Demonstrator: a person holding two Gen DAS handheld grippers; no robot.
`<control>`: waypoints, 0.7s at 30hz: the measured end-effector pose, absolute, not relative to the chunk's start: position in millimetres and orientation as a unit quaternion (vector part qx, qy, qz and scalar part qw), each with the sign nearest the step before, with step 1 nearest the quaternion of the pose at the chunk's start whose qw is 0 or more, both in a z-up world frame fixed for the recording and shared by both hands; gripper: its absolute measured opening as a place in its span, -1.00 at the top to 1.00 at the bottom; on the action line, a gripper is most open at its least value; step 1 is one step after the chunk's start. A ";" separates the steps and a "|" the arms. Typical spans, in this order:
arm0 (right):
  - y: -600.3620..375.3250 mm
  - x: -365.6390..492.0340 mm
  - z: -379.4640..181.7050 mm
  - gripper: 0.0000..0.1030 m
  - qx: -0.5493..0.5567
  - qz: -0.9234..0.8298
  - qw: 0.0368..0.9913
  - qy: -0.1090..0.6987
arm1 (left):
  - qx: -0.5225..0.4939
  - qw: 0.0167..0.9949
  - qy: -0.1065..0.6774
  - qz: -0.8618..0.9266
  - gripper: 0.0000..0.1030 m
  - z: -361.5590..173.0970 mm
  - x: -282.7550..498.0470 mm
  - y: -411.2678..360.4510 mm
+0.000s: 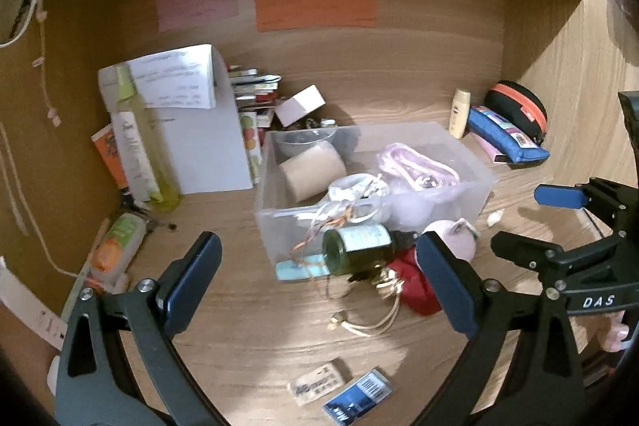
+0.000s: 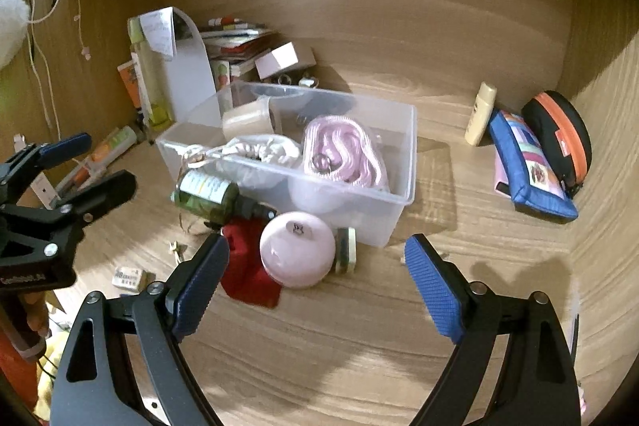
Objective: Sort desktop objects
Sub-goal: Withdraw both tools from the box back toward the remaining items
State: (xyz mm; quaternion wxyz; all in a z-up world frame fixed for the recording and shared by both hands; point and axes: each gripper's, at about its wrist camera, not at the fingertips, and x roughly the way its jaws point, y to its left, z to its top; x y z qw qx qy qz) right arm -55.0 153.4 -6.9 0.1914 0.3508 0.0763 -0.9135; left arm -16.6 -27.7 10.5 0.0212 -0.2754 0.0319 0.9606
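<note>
A clear plastic bin (image 1: pixel 477 196) (image 2: pixel 399 210) stands mid-desk holding a tape roll (image 1: pixel 313 168), a pink cord (image 2: pixel 339 150) and white items. In front of it lie a green glass bottle (image 1: pixel 357 250) (image 2: pixel 207 192), a red cloth (image 2: pixel 243 266), a round pink object (image 2: pixel 297 252) and a beige cable (image 1: pixel 375 322). My left gripper (image 1: pixel 319 286) is open and empty, hovering before the bottle. My right gripper (image 2: pixel 315 286) is open and empty, just before the pink object. Each gripper shows in the other's view, the right one (image 1: pixel 531 222) and the left one (image 2: pixel 96 166).
An eraser (image 1: pixel 317 382) and a small blue pack (image 1: pixel 359 396) lie near the front. Bottles and papers (image 1: pixel 191 114) stand at back left, books behind. A cream bottle (image 2: pixel 481 112), blue pouch (image 2: pixel 527 170) and black-orange case (image 2: pixel 559 134) sit at right.
</note>
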 end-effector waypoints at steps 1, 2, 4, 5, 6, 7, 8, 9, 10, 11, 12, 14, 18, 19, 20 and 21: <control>153.1 -54.3 -9.0 -0.72 0.353 -0.913 0.190 0.079 | -0.274 0.022 0.031 0.961 -0.93 9.3 -13.7 -29.7; 153.0 -53.7 -11.0 -0.72 0.354 -0.912 0.190 0.080 | -0.276 0.025 0.028 0.961 -0.93 7.3 -10.5 -32.0; 152.3 -52.5 -16.4 -0.72 0.359 -0.910 0.188 0.085 | -0.285 0.030 0.023 0.958 -0.93 1.4 -5.4 -36.9; 152.5 -51.4 -18.9 -0.72 0.361 -0.910 0.186 0.087 | -0.289 0.029 0.023 0.957 -0.93 -1.4 -4.3 -37.8; 152.4 -50.5 -21.4 -0.72 0.362 -0.909 0.185 0.089 | -0.298 0.025 0.024 0.954 -0.93 -6.2 -2.8 -38.7; 152.5 -49.7 -24.4 -0.72 0.365 -0.908 0.185 0.092 | -0.307 0.019 0.024 0.951 -0.93 -11.9 -1.3 -40.4; 152.7 -48.9 -27.0 -0.72 0.367 -0.907 0.184 0.093 | -0.312 0.016 0.025 0.950 -0.93 -15.7 -0.4 -41.3; 152.9 -47.8 -30.6 -0.72 0.370 -0.906 0.182 0.097 | -0.319 0.006 0.026 0.947 -0.93 -21.1 1.1 -42.9; 153.4 -47.2 -33.2 -0.72 0.372 -0.905 0.180 0.099 | -0.326 -0.007 0.022 0.945 -0.93 -27.3 3.1 -45.7; 154.0 -46.4 -36.2 -0.72 0.375 -0.904 0.178 0.102 | -0.332 -0.007 0.018 0.943 -0.93 -32.7 5.7 -47.9; 154.8 -45.7 -39.4 -0.72 0.378 -0.903 0.177 0.103 | -0.337 -0.005 0.013 0.941 -0.93 -36.5 7.0 -49.7; 156.9 -44.2 -46.4 -0.72 0.387 -0.899 0.178 0.103 | -0.351 -0.005 0.006 0.936 -0.93 -44.1 9.5 -53.1; 159.6 -43.7 -56.4 -0.72 0.400 -0.894 0.176 0.099 | -0.366 -0.002 -0.007 0.930 -0.93 -49.2 13.5 -55.2; 160.4 -43.1 -59.0 -0.72 0.404 -0.892 0.179 0.097 | -0.369 0.000 -0.009 0.930 -0.93 -50.2 14.4 -55.3; 160.4 -42.3 -60.5 -0.72 0.406 -0.891 0.180 0.096 | -0.371 0.001 -0.009 0.928 -0.93 -51.6 15.9 -54.6; 160.1 -41.2 -62.3 -0.72 0.408 -0.890 0.181 0.096 | -0.375 0.002 -0.008 0.927 -0.93 -53.6 17.6 -53.6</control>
